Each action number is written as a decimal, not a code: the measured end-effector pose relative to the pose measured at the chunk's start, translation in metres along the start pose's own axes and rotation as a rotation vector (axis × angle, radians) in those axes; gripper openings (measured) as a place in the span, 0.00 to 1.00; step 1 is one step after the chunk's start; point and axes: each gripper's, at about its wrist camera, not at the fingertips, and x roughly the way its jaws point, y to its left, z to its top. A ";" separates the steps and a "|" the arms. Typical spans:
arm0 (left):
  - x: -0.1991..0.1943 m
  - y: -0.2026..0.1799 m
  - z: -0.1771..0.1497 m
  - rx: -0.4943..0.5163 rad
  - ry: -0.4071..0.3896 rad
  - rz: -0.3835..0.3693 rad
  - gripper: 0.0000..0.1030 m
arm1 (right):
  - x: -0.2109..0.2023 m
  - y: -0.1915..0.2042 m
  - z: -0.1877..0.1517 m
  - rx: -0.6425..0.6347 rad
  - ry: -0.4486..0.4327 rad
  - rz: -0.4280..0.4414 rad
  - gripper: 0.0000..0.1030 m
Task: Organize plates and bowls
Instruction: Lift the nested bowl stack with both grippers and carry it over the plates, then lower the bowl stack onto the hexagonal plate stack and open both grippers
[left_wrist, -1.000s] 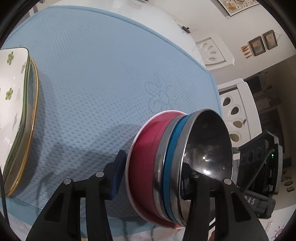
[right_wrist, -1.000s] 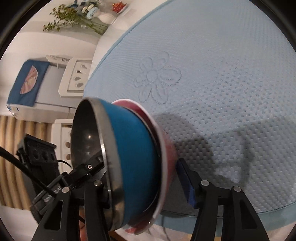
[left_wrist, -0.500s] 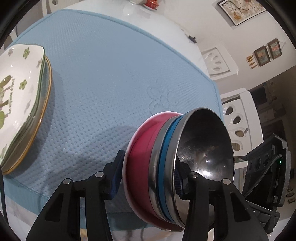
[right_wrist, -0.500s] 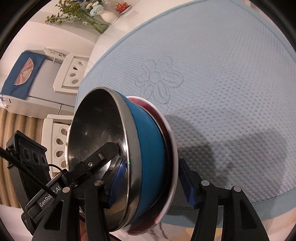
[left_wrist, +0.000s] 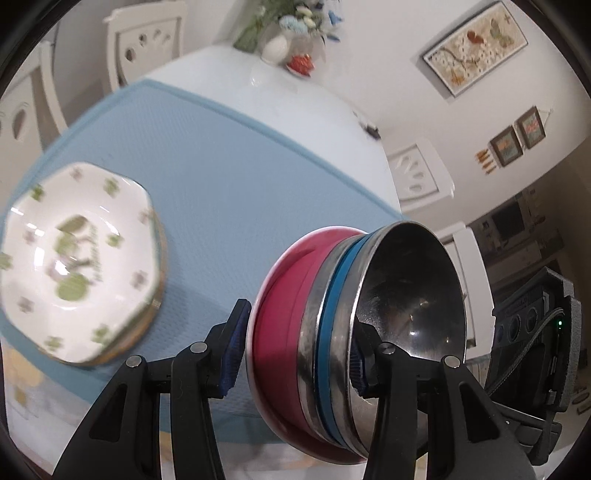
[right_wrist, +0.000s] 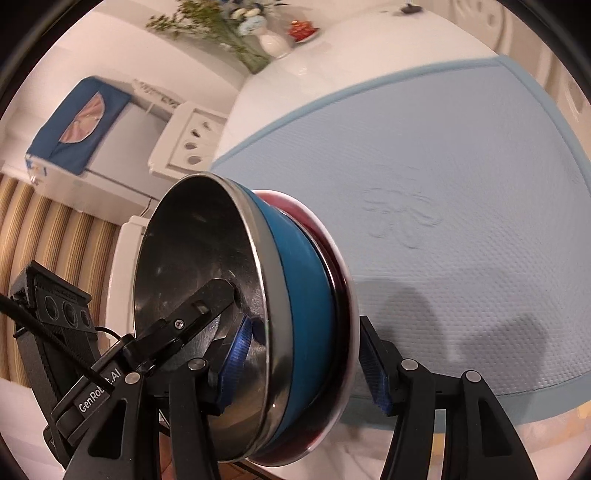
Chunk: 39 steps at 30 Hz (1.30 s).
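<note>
A nested stack of bowls, red bowl (left_wrist: 280, 317) outside and blue-banded steel bowl (left_wrist: 410, 295) inside, is held tilted on edge in the air. My left gripper (left_wrist: 295, 354) is shut on the stack, one finger inside the steel bowl, one on the red base. My right gripper (right_wrist: 306, 362) is shut on the same stack (right_wrist: 303, 295) from the other side. A stack of white plates with green flowers (left_wrist: 74, 266) lies on the blue mat (left_wrist: 240, 166) to the left.
The mat covers a white table (left_wrist: 314, 107) with a flower vase (left_wrist: 277, 44) at its far end. White chairs (left_wrist: 421, 173) stand around it. A striped floor (right_wrist: 48, 221) shows below the table edge.
Both grippers have lifted the bowl stack higher and pulled back from the mat. The plate stack now shows from above in the left wrist view.
</note>
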 end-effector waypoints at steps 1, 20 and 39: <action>-0.009 0.006 0.004 0.000 -0.010 0.007 0.41 | 0.002 0.007 -0.001 -0.006 0.000 0.005 0.54; -0.060 0.147 0.046 -0.044 0.008 0.070 0.41 | 0.115 0.149 -0.018 -0.050 0.086 0.004 0.54; -0.010 0.192 0.073 0.013 0.142 0.029 0.41 | 0.170 0.143 -0.010 0.052 0.099 -0.124 0.54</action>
